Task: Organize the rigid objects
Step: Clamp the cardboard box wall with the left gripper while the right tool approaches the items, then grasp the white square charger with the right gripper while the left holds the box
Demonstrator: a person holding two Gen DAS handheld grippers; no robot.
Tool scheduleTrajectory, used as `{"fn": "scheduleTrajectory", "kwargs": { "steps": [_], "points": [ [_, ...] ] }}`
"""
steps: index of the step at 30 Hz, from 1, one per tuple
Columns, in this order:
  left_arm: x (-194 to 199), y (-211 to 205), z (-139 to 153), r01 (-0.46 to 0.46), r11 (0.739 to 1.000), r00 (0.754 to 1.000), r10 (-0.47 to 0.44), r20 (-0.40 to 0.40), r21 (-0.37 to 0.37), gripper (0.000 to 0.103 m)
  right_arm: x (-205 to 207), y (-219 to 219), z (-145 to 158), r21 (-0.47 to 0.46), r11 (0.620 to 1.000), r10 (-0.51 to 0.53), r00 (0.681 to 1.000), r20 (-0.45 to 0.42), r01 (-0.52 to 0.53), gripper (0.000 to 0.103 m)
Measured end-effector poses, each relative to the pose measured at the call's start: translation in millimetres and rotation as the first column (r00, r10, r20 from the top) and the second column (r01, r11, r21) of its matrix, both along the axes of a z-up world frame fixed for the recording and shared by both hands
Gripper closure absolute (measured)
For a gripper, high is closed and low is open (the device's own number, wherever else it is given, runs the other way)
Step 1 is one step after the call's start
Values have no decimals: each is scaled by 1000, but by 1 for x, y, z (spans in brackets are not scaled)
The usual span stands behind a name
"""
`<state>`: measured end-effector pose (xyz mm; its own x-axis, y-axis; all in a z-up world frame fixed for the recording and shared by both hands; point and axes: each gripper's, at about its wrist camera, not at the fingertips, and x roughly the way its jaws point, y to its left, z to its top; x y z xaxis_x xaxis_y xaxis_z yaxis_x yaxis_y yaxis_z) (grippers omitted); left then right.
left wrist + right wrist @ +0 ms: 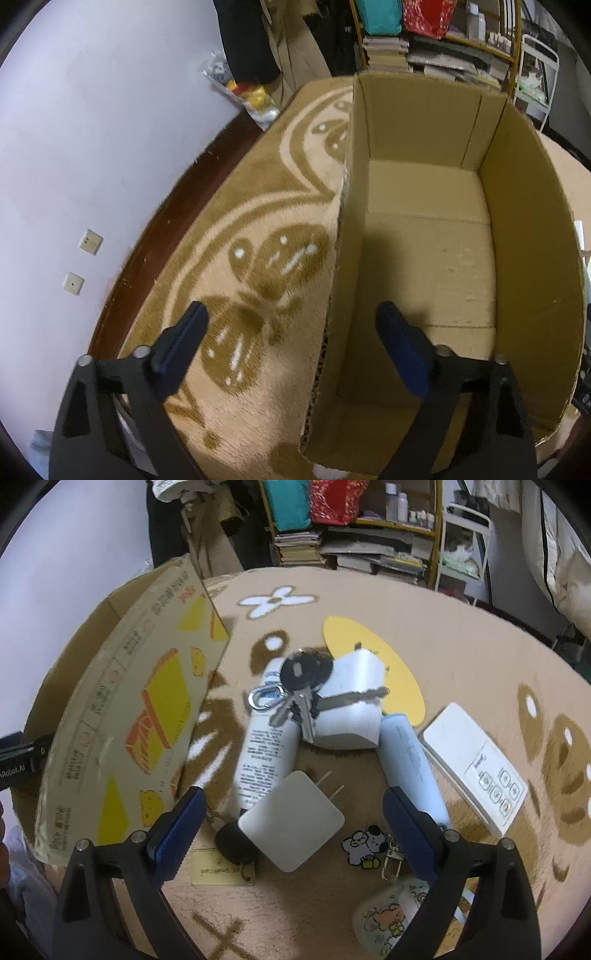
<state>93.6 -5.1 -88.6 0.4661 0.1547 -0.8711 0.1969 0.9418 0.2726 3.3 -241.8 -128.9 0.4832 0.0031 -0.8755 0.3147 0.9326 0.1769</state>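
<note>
My left gripper (290, 317) stands open astride the left wall of an empty cardboard box (428, 258), one finger inside, one over the rug. My right gripper (293, 801) is open above a pile on the rug: a white plug charger (291, 830) lies between its fingers. Past the charger lie a white tube (264, 749), a pale blue tube (410, 768), a key bunch (299, 690) on a white block (354, 709), and a white remote (476, 771). The box's printed outer side (140, 716) stands to the left.
A black key fob (234, 843) with a gold card (218, 869), a cartoon dog keychain (364, 843) and a cartoon pouch (391, 919) lie near my right gripper. A shelf (354, 535) of books and bottles stands behind. A white wall (92, 147) runs along the left.
</note>
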Motion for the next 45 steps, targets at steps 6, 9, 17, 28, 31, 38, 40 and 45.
{"fn": "scheduleTrajectory", "kwargs": {
  "steps": [6, 9, 17, 28, 31, 38, 40, 45],
  "points": [
    [4, 1, -8, -20, 999, 998, 17, -57, -49, 48, 3, -11, -19, 46, 999, -21, 999, -44, 23, 8],
    [1, 0, -10, -8, 998, 997, 3, -78, -69, 65, 4, -10, -21, 41, 999, -21, 999, -51, 23, 9],
    [-6, -8, -10, 22, 997, 996, -29, -87, -79, 84, 4, -8, -19, 32, 999, -20, 999, -48, 21, 17],
    [-10, -10, -6, 33, 996, 996, -40, -76, -86, 87, 1, -1, -19, 40, 999, 3, 999, -41, -1, 37],
    [-11, -10, -6, 36, 996, 996, -43, -74, -87, 87, 0, 3, -16, 0, 1000, 5, 999, -34, -5, 37],
    [-11, -11, -5, 41, 996, 996, -46, -76, -77, 87, -5, 7, 5, -66, 998, -5, 1000, 29, 7, 37],
    [-12, -11, -4, 44, 996, 996, -49, -74, -72, 87, -4, 6, 14, -44, 999, -8, 998, 55, 10, 37],
    [-12, -12, -4, 42, 997, 996, -47, -75, -70, 87, 2, 11, 43, -40, 999, 14, 989, 144, -9, 37]
  ]
}}
